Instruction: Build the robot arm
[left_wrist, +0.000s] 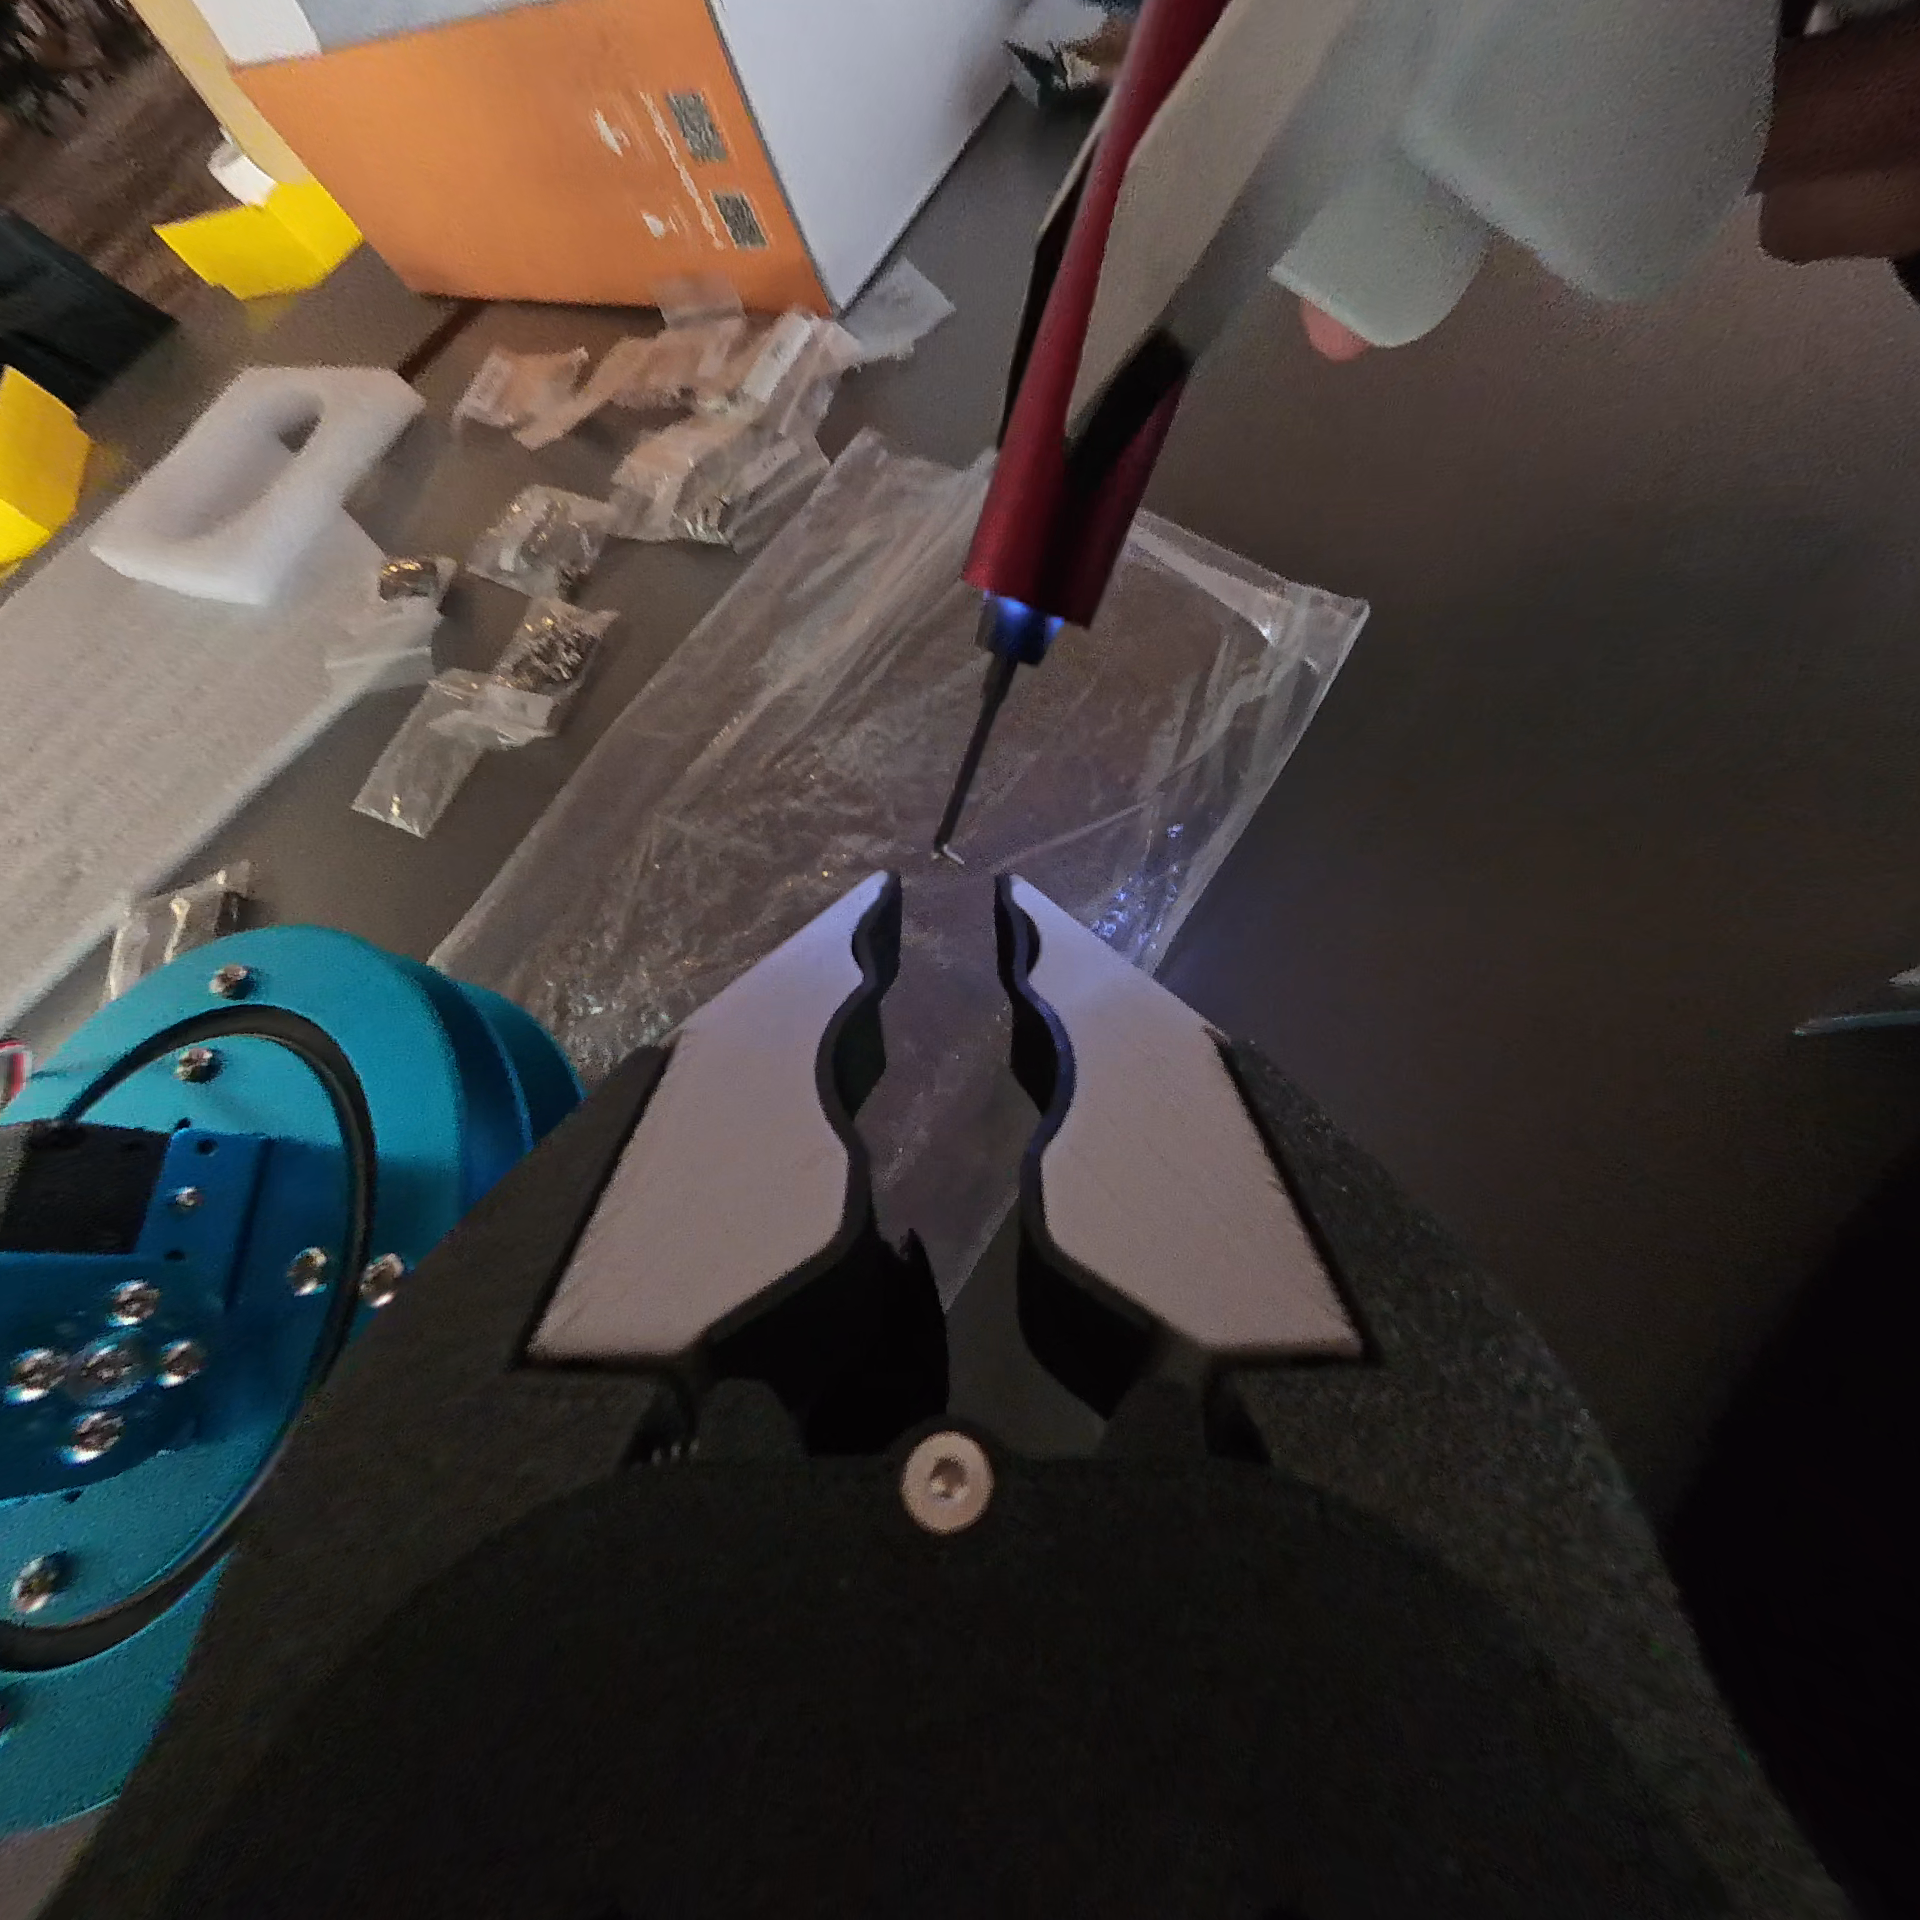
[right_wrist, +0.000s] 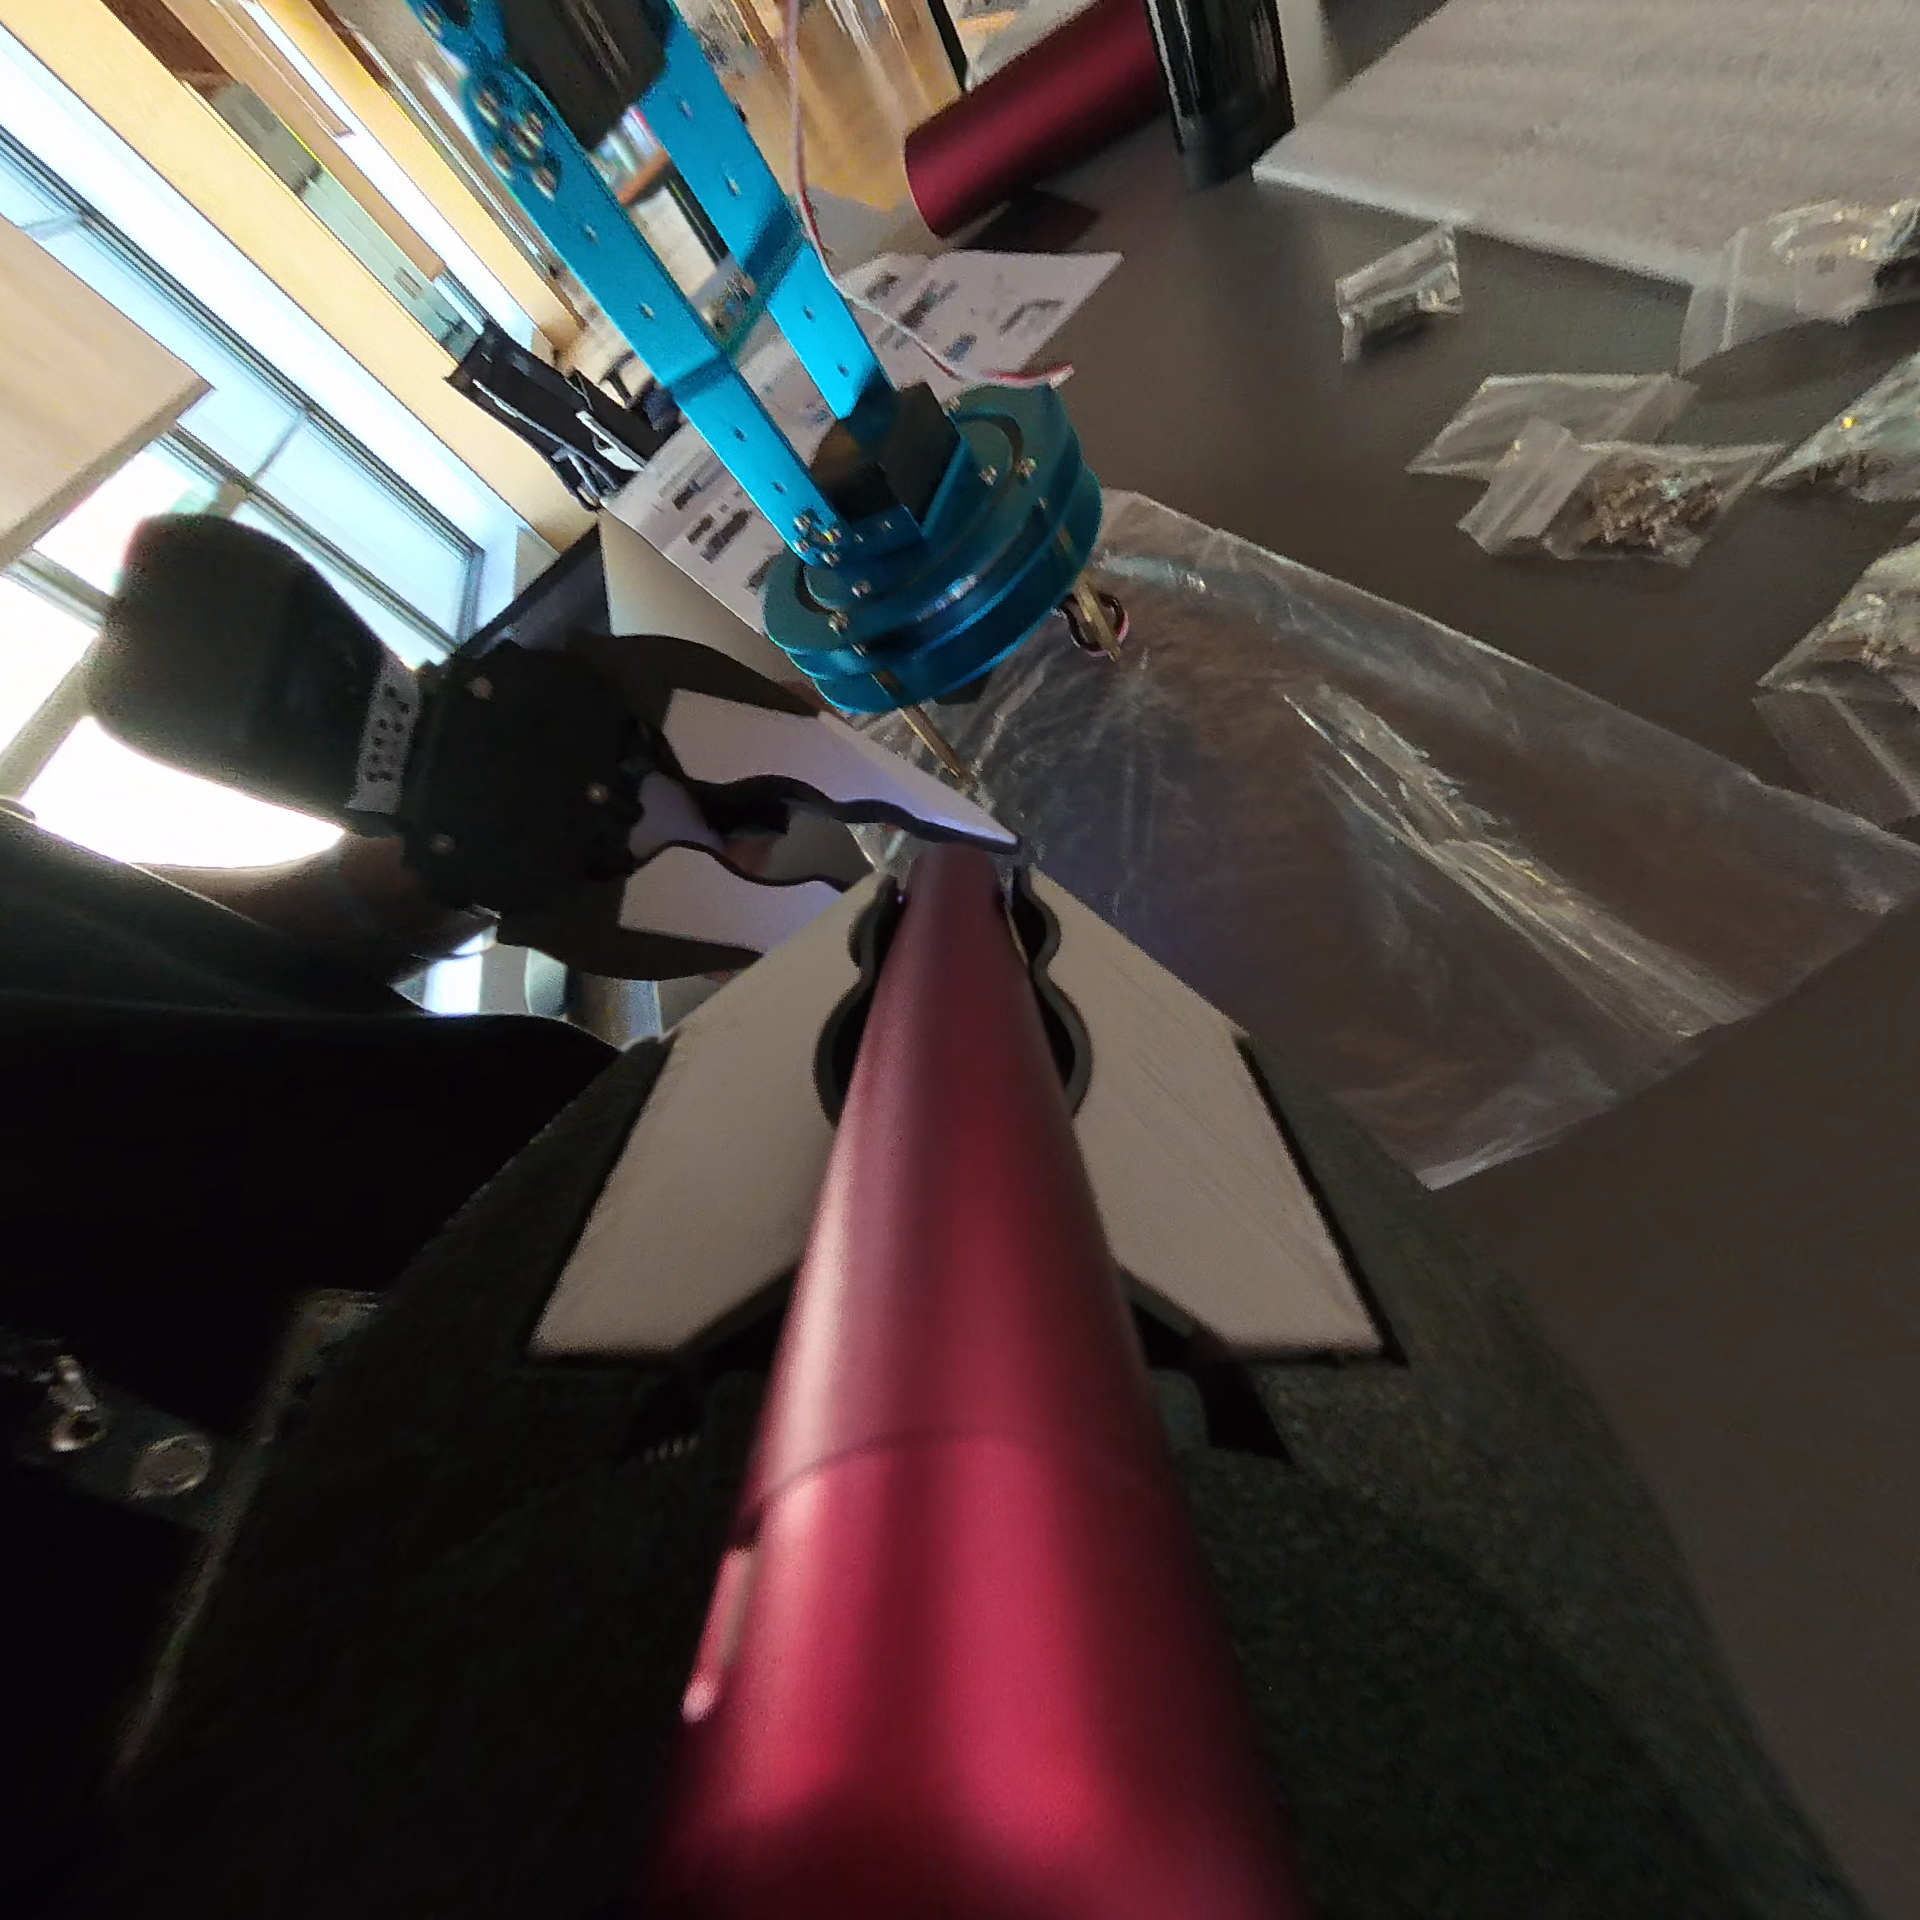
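Left wrist view: the left tongs (left_wrist: 945, 883) stand slightly parted at lower centre, with a narrow gap between the jaws and nothing gripped. Just beyond their tips, the dark bit of a red electric screwdriver (left_wrist: 1049, 488) points down at a tiny screw (left_wrist: 951, 856) lying on a clear plastic sheet (left_wrist: 790, 748); a blue-white light glows at the screwdriver's nose. The sheet lies flat on the dark worktop (left_wrist: 1558, 727). A blue metal turntable assembly (left_wrist: 197, 1268) fills the lower left of the frame. Small clear bags of hardware (left_wrist: 540, 644) lie at centre left, with a white foam block (left_wrist: 249, 488) beside them and an orange and white box (left_wrist: 540, 135) at the top.

Right wrist view: the right tongs (right_wrist: 951, 883) are closed around the body of the red electric screwdriver (right_wrist: 956, 1351), which runs from the bottom of the frame up through the jaws at centre. The left tongs (right_wrist: 997, 836) show at centre left, their tips just beside the screwdriver's far end. The blue metal turntable assembly (right_wrist: 925, 592) stands above centre, on the clear plastic sheet (right_wrist: 1403, 831).
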